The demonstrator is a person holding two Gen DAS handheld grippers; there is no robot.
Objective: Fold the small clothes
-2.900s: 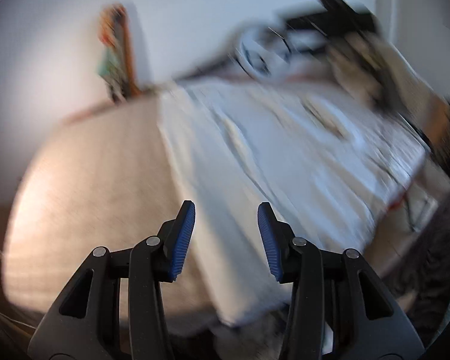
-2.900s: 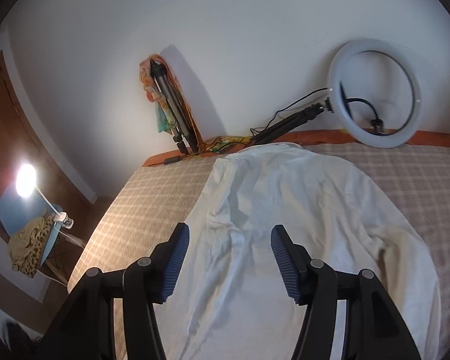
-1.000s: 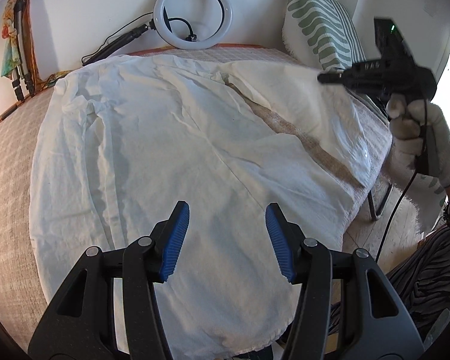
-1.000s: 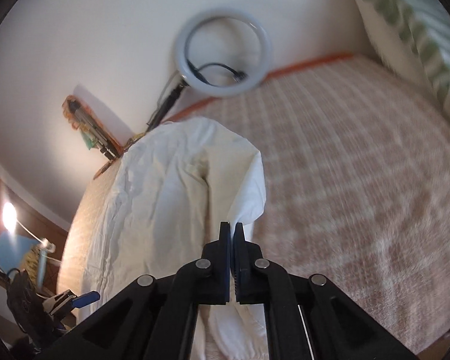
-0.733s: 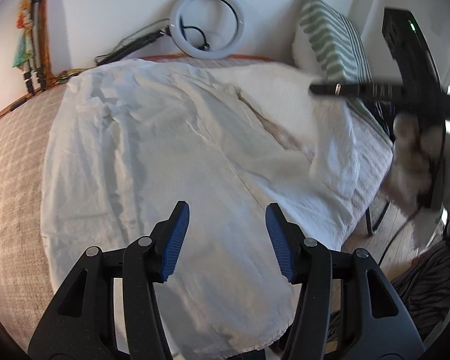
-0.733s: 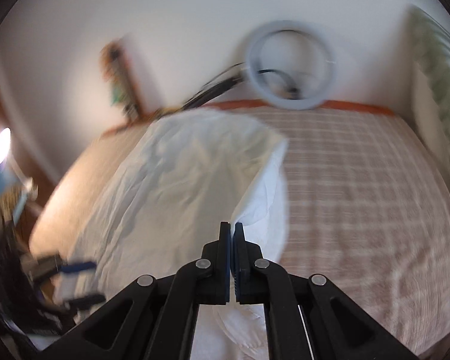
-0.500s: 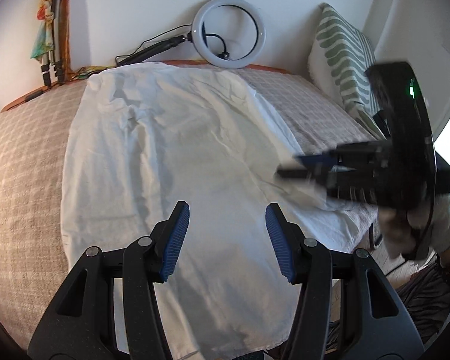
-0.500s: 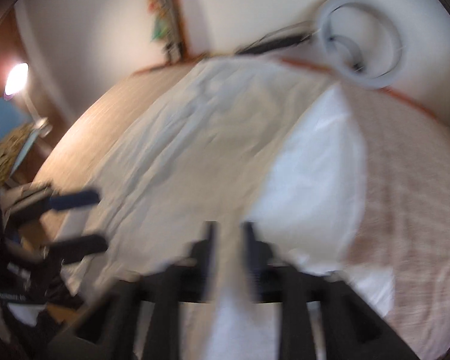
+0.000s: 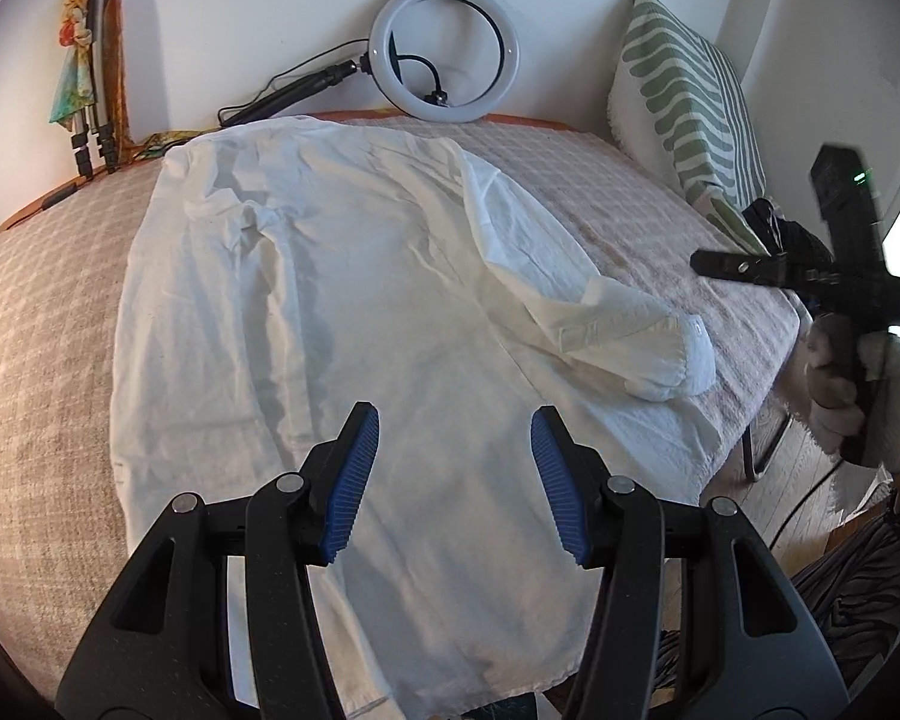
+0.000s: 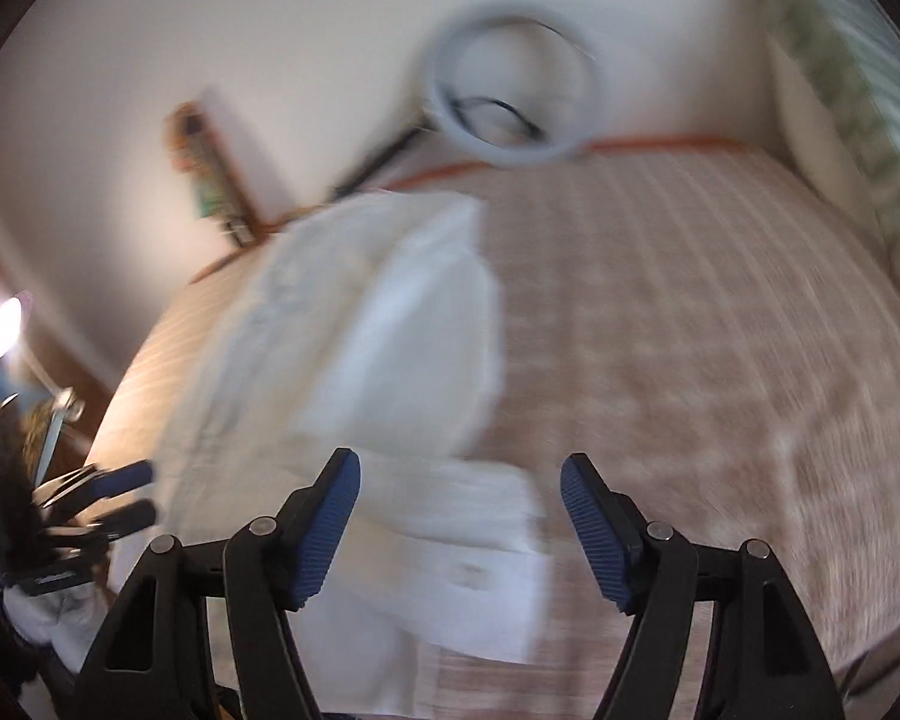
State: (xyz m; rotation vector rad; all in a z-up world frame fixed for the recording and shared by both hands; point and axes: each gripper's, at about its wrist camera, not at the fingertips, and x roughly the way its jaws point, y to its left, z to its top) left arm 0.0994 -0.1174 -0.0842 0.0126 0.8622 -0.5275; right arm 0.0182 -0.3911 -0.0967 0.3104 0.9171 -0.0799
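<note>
While the white shirt (image 9: 354, 300) lies spread flat on the bed (image 9: 36, 312), its hem end nearest the left camera and its collar end toward the wall, one sleeve (image 9: 576, 294) is folded inward and rests across the shirt's right side, cuff lying near the bed's edge. Left claw (image 9: 455, 483) hovers just above the lower part of the shirt, blue pads spread wide, nothing between them. Right claw (image 10: 460, 525) is also spread wide and empty; right view is motion-blurred, but the shirt (image 10: 354, 360) and folded sleeve show below and ahead of it. In the left view the right claw (image 9: 768, 270) appears off the bed's right edge, held by a gloved hand (image 9: 864, 384), apart from the cloth. Bed cover is a beige checked weave. Ring light (image 9: 444, 51) leans against the wall at the far side of the bed, black stand and cable trailing left. Green-and-white striped pillow (image 9: 684, 90) stands at the far right corner. Folded tripod with a colourful cloth (image 9: 90, 60) leans on the wall far left. Lit lamp (image 10: 6, 324) shows at left in the right view.
</note>
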